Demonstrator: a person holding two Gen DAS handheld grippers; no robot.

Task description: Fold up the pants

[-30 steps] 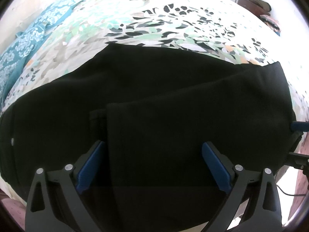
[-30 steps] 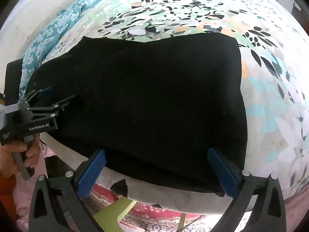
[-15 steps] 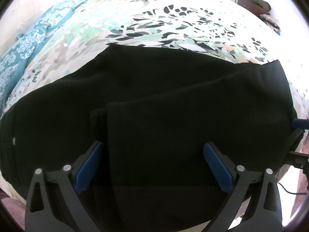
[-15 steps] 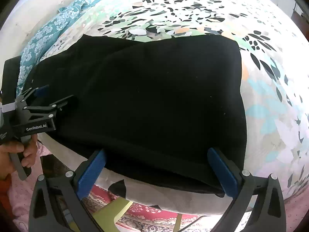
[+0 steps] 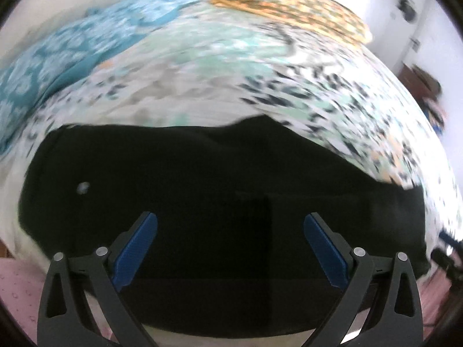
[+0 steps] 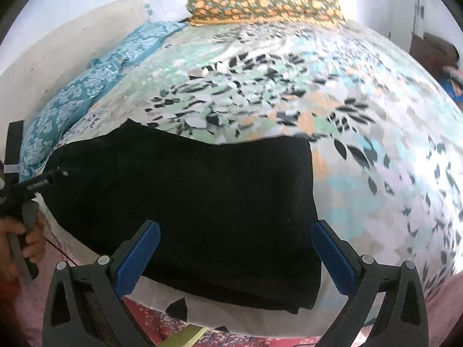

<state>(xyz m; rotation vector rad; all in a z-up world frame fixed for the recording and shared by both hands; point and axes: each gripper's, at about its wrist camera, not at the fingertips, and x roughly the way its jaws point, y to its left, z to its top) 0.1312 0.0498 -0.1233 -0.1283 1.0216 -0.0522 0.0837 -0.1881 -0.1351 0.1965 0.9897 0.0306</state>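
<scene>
One pair black pants (image 6: 208,202) folded flat on floral bedsheet (image 6: 376,150).

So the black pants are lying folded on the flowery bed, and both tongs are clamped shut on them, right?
Not quite. The black pants do lie folded on the flowery bed, but both tongs are open, gripping nothing: the right tongs in the right wrist view, the left tongs in the left wrist view.

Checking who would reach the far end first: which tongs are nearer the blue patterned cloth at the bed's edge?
Left. The left tongs sit by the pants' left end, just below the blue cloth. The right tongs hover open over the pants' right end, farther away.
</scene>
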